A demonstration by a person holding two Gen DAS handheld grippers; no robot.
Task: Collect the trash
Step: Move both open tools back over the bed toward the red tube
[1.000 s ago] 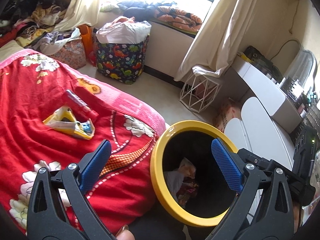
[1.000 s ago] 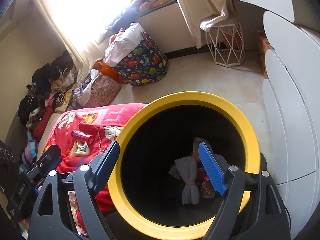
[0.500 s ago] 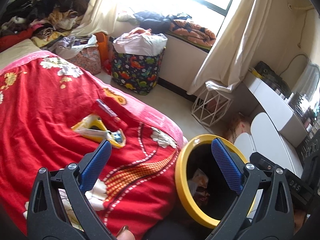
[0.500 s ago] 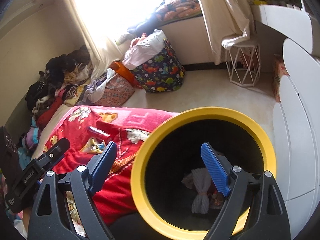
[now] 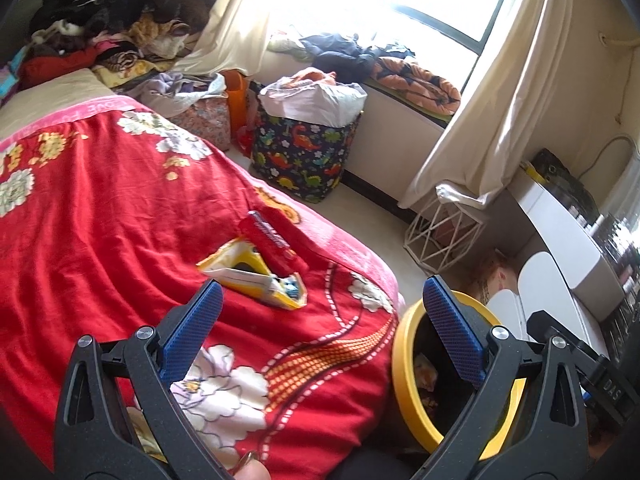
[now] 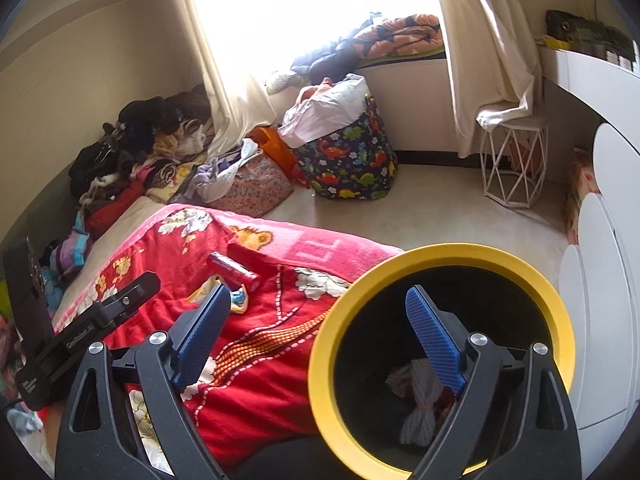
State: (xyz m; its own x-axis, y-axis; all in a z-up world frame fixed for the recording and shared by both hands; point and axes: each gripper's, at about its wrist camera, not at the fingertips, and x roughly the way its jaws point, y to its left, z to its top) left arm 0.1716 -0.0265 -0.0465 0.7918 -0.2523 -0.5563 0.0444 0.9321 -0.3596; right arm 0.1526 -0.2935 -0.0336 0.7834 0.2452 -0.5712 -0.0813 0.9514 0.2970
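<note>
A yellow wrapper [image 5: 256, 276] and a red tube [image 5: 269, 240] lie together on the red flowered blanket [image 5: 100, 216]. The red tube [image 6: 234, 271] also shows in the right wrist view, with the yellow wrapper [image 6: 239, 298] partly hidden behind a finger. Beside the bed stands a black bin with a yellow rim [image 6: 440, 254], white netting and wrappers at its bottom. My left gripper [image 5: 320, 300] hangs open over the blanket's edge, nothing between its fingers. My right gripper [image 6: 320, 300] hovers at the bin's near-left rim, its jaws opening wide and empty.
A dinosaur-print basket [image 5: 304, 156] full of laundry stands on the floor by the window. A white wire stool [image 6: 514, 168] sits under the curtain. White rounded cabinet fronts [image 6: 600, 288] line the right side. Clothes are piled at the bed's far end [image 5: 112, 24].
Both grippers have swung left, away from the bin's mouth towards the bed. The wrapper and tube now sit closer to the left gripper. The right jaws have spread a little wider.
</note>
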